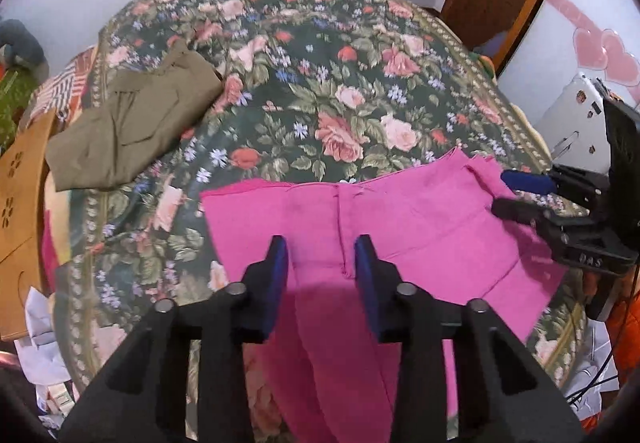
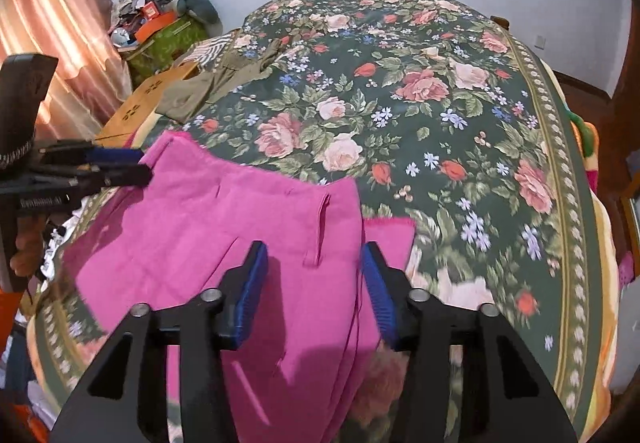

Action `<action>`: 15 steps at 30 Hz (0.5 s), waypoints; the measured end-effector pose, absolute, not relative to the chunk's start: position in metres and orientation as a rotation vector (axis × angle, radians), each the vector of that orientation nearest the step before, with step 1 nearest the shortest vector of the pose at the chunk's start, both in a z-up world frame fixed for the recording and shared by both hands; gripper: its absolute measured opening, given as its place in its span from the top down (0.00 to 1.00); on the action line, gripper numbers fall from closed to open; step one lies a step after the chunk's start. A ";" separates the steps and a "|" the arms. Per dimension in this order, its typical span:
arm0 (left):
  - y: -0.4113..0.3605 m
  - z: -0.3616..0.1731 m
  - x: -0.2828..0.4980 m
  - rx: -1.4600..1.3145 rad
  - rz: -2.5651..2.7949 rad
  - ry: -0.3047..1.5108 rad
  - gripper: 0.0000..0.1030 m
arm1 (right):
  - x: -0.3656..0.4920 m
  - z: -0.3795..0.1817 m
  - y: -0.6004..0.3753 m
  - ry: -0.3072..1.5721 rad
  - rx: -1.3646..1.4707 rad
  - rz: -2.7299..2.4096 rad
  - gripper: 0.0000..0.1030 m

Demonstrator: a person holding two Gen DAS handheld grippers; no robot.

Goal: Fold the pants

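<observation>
Pink pants (image 1: 400,219) spread flat on the floral bedspread (image 1: 320,75), waistband toward the far side, legs trailing back toward the near edge of the bedspread and under both cameras. Left gripper (image 1: 321,255) hovering over the pants near the centre seam, jaws parted with pink cloth visible in the gap, blue pads (image 1: 280,263) to either side of the seam and closed on nothing. Seen from the right wrist view, left gripper (image 2: 138,165) reaching in at the pants' far left waistband corner, fingers lying close together there; contact with the cloth not clear from that angle. Right gripper (image 2: 314,271) likewise spread wide above the pants, one pad over the pink cloth, the other at the pants' right edge just above a folded pink layer (image 2: 390,235) peeking out on the bedspread. From the left wrist view, right gripper (image 1: 520,195) coming in sideways at the pants' right waistband corner, upper blue finger and lower black finger with a small gap between, tips at or just over the raised cloth edge; grasp impossible to confirm. Olive-green garment (image 1: 132,123) lying crumpled on the bedspread, well apart from the pants toward the far left. Cardboard box (image 1: 20,211) beyond the bedspread's left edge, beside the olive garment.
</observation>
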State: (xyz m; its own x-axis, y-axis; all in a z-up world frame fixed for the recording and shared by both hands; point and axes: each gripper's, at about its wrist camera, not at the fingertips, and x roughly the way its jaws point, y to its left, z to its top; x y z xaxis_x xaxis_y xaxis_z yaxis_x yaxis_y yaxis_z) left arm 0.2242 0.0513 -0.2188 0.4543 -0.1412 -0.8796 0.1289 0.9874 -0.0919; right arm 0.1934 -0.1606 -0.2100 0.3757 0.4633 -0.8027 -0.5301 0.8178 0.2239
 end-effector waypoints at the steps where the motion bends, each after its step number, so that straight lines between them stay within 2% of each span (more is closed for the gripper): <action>1: 0.051 -0.221 0.224 -0.011 -0.162 1.081 0.67 | 0.197 -0.213 -0.160 1.001 -0.082 0.628 0.71; 3: 0.052 -0.225 0.226 -0.001 -0.148 1.069 0.67 | 0.203 -0.220 -0.157 1.021 -0.101 0.626 0.75; 8: 0.054 -0.234 0.229 -0.009 -0.110 1.065 0.64 | 0.209 -0.226 -0.160 1.041 -0.090 0.640 0.75; 15: 0.063 -0.212 0.216 -0.062 -0.098 1.051 0.61 | 0.194 -0.207 -0.161 1.016 -0.119 0.605 0.73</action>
State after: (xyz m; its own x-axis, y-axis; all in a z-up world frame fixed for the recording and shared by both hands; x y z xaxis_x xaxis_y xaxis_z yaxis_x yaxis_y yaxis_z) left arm 0.2157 0.0634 -0.2121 0.4931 -0.1107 -0.8629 0.0510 0.9938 -0.0983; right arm 0.1935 -0.1610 -0.2067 0.3794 0.4189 -0.8250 -0.5260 0.8312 0.1801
